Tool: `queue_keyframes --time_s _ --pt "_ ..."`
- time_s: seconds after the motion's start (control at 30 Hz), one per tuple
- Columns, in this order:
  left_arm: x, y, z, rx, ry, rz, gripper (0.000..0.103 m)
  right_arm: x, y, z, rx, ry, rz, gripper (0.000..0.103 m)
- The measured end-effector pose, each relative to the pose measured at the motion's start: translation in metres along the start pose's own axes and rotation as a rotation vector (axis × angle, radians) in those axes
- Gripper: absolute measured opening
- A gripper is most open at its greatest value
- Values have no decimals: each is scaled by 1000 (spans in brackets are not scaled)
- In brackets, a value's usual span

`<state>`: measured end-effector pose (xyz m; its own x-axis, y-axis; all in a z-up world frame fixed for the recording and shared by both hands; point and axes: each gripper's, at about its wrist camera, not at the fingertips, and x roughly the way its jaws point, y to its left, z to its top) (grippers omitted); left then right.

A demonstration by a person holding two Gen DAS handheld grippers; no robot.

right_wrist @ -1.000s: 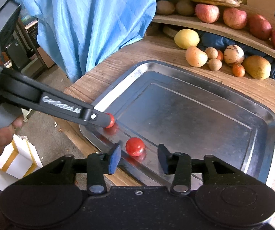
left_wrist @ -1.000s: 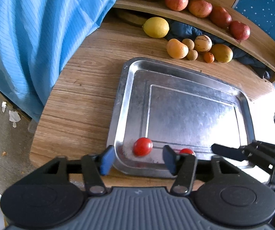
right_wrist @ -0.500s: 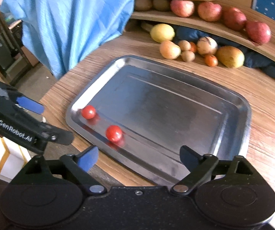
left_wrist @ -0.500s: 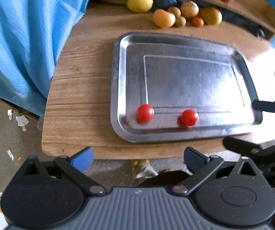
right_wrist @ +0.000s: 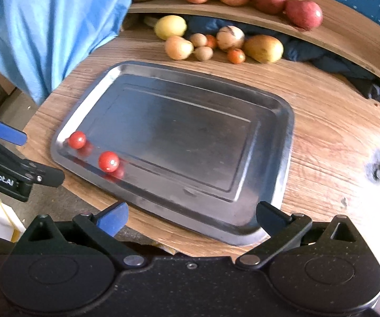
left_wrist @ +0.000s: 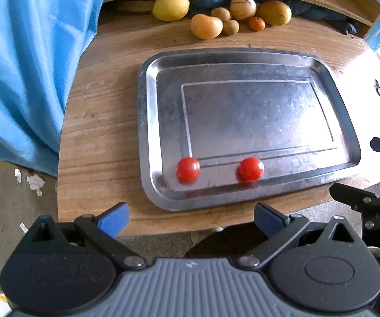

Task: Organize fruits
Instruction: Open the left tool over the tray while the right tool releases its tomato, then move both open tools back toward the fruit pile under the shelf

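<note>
Red cherry tomatoes (left_wrist: 188, 169) (left_wrist: 251, 168) side by side inside metal tray's (left_wrist: 147, 121) near rim, left gripper (left_wrist: 190, 216) jaws wide apart and empty, right gripper (right_wrist: 190, 218) jaws opening, nothing between them, loose fruit pile (left_wrist: 232, 17) beyond tray's far edge on wooden table (left_wrist: 102, 121).

A tray (left_wrist: 147, 121) is set on the table (left_wrist: 102, 121). Two tomatoes (left_wrist: 188, 169) (left_wrist: 251, 168) are placed side by side, apart, in its near part. Loose fruit (left_wrist: 206, 26) is grouped behind it, under a shelf (right_wrist: 348, 39).
</note>
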<state>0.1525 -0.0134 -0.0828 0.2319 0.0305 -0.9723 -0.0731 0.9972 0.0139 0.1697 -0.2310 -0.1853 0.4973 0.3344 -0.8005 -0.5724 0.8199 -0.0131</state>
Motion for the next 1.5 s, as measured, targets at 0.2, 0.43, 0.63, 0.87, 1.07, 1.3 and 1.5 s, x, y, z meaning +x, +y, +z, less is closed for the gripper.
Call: queue_keyframes --time_s 0.2,0.43,0.63,0.87,1.07,1.3,1.5 --pt "1 1 12 18 -14 8 102 1 -4 4 29 -9 -13 102" --pt "4 10 30 21 -25 11 102 6 -6 19 46 -16 -14 102" --pt "8 18 48 19 -34 13 102 12 -9 34 65 -24 -20 102" --pt "15 21 67 20 -43 4 102 19 -13 49 79 -42 -25 102" --pt "21 26 83 8 -61 -1 102 26 -13 62 88 -51 -23 102" --pt "28 33 104 -12 -63 -23 102 37 -12 76 102 -56 -21 102" --pt "39 36 119 -8 -54 -36 102 46 -13 83 116 -44 -24 102"
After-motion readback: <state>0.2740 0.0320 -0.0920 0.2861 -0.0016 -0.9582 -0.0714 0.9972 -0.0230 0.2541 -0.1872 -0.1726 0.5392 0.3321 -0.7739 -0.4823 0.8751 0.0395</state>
